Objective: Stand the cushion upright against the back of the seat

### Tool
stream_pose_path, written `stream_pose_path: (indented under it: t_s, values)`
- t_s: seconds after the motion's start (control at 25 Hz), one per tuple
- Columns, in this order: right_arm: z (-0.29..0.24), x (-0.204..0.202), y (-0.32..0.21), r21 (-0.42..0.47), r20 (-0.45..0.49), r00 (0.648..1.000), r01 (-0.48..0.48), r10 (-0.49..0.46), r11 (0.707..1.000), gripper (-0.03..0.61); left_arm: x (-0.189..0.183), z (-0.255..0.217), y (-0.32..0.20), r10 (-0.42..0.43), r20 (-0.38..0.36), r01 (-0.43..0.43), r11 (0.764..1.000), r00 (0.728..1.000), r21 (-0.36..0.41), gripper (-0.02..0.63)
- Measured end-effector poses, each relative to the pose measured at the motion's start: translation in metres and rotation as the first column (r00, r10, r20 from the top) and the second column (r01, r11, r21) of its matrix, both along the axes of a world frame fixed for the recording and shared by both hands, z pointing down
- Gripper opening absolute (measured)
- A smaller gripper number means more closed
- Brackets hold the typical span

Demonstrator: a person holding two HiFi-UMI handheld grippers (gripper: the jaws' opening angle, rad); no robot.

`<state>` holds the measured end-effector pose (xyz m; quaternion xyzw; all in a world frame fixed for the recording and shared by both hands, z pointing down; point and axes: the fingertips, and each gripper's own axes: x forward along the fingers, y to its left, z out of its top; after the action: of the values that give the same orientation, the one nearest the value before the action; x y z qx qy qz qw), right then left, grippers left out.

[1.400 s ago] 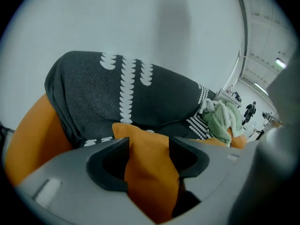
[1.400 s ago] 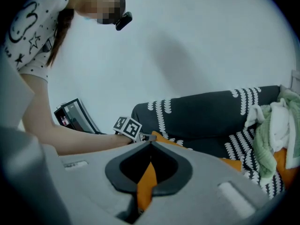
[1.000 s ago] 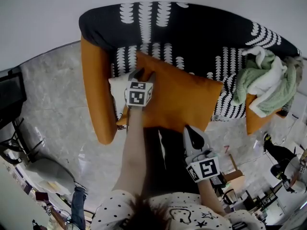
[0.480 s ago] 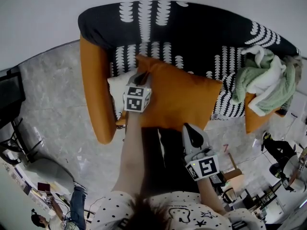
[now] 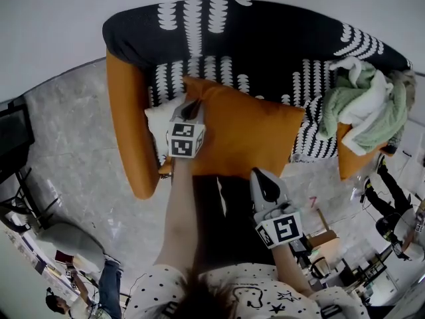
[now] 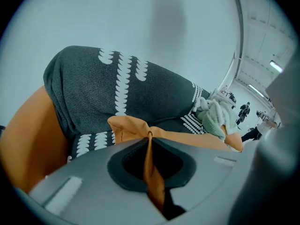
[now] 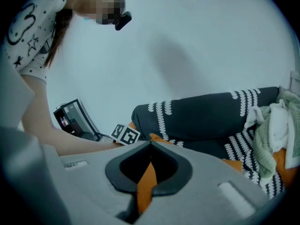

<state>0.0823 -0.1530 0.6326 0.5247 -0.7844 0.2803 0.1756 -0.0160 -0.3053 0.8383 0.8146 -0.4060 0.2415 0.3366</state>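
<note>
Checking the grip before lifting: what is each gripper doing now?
Left gripper: jaws just closed, pinching the cushion.
Right gripper: shut on the cushion too.

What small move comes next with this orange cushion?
Probably lift the far side toward the backrest: the cushion lies flat, the left gripper has just closed on its far corner, and the right gripper pinches its near edge.

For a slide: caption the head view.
Left gripper, jaws just closed, and right gripper pinch the orange cushion on the patterned sofa.
</note>
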Motion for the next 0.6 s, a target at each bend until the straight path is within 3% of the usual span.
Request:
stream_pose_path:
  t_s: [0.6]
  values:
    - [-0.021,0.011,0.001,0.053,-0.02,1.0,-0.01,0.011,0.999,-0.005,0.002,-0.032,0.015,0.027,0.076,-0.032,0.997,0.997,0.073,0.014]
